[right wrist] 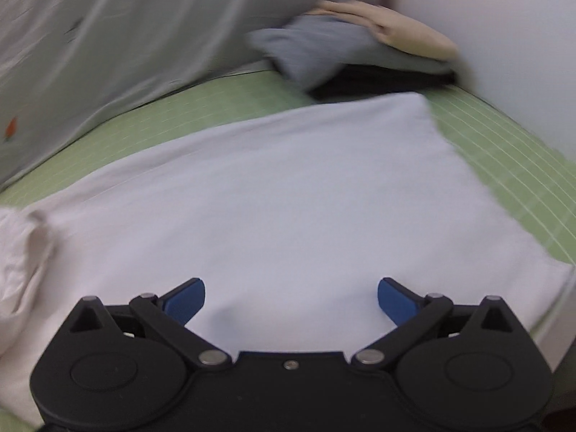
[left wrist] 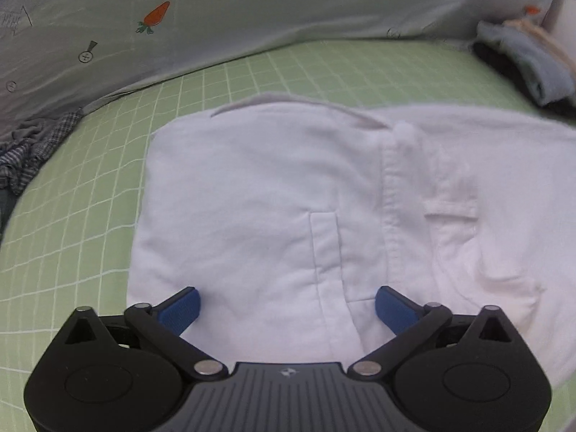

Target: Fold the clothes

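Both grippers, left (left wrist: 286, 304) and right (right wrist: 291, 297), tilt down over the white shirt (left wrist: 280, 194), jaws spread wide, empty.

Both cameras ride low on the hand-held grippers, tilted steeply down and close over the white shirt (left wrist: 288, 198) spread on the green checked sheet (left wrist: 90, 180). The left view faces its buttoned front; the right takes in a plain panel. Both share the folded pile (right wrist: 352, 54) and the carrot-print quilt (left wrist: 252, 10).

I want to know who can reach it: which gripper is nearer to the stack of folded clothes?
Probably right. The right gripper sees the stack ahead; the left gripper sees it far right.
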